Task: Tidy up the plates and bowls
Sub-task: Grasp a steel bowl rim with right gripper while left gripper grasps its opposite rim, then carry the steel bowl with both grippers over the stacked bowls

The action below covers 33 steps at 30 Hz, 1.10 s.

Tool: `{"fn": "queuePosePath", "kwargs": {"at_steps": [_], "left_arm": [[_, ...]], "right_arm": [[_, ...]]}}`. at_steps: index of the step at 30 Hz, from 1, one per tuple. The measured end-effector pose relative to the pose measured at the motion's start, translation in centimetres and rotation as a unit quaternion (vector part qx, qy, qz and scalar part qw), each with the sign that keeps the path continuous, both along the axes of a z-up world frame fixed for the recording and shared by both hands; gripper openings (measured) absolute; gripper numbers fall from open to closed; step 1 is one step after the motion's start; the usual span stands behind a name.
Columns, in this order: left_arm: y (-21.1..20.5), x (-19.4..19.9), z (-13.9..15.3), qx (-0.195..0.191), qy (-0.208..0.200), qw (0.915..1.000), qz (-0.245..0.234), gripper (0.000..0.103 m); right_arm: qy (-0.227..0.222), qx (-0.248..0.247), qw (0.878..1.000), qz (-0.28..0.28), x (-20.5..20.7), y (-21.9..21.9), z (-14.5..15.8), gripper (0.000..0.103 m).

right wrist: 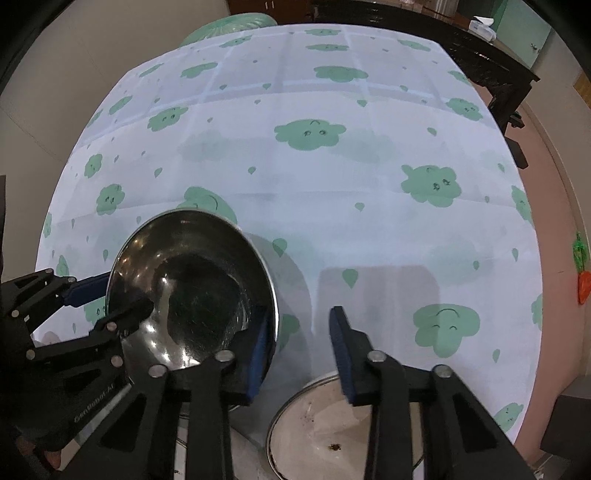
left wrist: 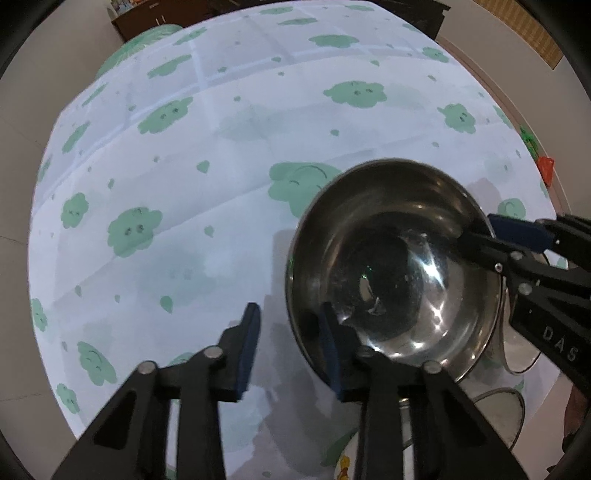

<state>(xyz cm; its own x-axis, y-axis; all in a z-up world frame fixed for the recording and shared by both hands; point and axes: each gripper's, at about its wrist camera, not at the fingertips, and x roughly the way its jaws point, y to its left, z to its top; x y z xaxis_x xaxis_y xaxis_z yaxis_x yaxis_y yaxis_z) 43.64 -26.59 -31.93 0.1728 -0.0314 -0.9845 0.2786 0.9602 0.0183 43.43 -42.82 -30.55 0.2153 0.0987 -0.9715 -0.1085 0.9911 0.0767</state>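
Covering nearly all of both views, a table [left wrist: 177, 229] in a white cloth printed with green clouds spreads out to the far edge, where dark wooden furniture [right wrist: 480, 51] stands beyond it and a green cushion [right wrist: 229, 26] peeks over the far left corner. A steel bowl [left wrist: 388, 266] sits at the near side of the table, tilted with its mouth toward the cameras; what bears its weight cannot be made out. Just right of it and nearer lies a steel-rimmed dish [right wrist: 325, 432] with a pale, speckled inside, partly hidden behind the right gripper's fingers, and more metal rims show under the bowl in the left wrist view. The left gripper [left wrist: 289, 308] comes at the bowl's left side with jaws spread wide: its right pad lies inside the bowl, its left pad outside, and the rim passes between them unclamped. The right gripper [right wrist: 300, 312] mirrors this on the bowl's right side, jaws likewise wide apart, its left pad against the inner wall and its right pad well clear over the dish. Each gripper blocks part of the bowl from the other's camera. On the pinkish floor to the right lies a small orange and green toy [right wrist: 583, 284].
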Motion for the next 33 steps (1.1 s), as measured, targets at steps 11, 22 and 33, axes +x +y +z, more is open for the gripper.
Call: {"fn": "queuePosePath", "kwargs": {"at_steps": [11, 22, 33], "left_arm": [[-0.6, -0.2, 0.4, -0.009, -0.002, 0.9999, -0.009, 0.01], [-0.4, -0.8, 1.9, -0.013, -0.01, 0.9998, -0.006, 0.01], [0.4, -0.9, 4.5, -0.014, -0.026, 0.9996, -0.002, 0.01]], "right_arm": [[0.008, 0.01, 1.0, 0.015, -0.1, 0.8, 0.0, 0.009], [-0.008, 0.002, 1.0, 0.02, 0.1, 1.1, 2.1, 0.009], [-0.021, 0.013, 0.999, 0.022, -0.2, 1.6, 4.8, 0.009]]}}
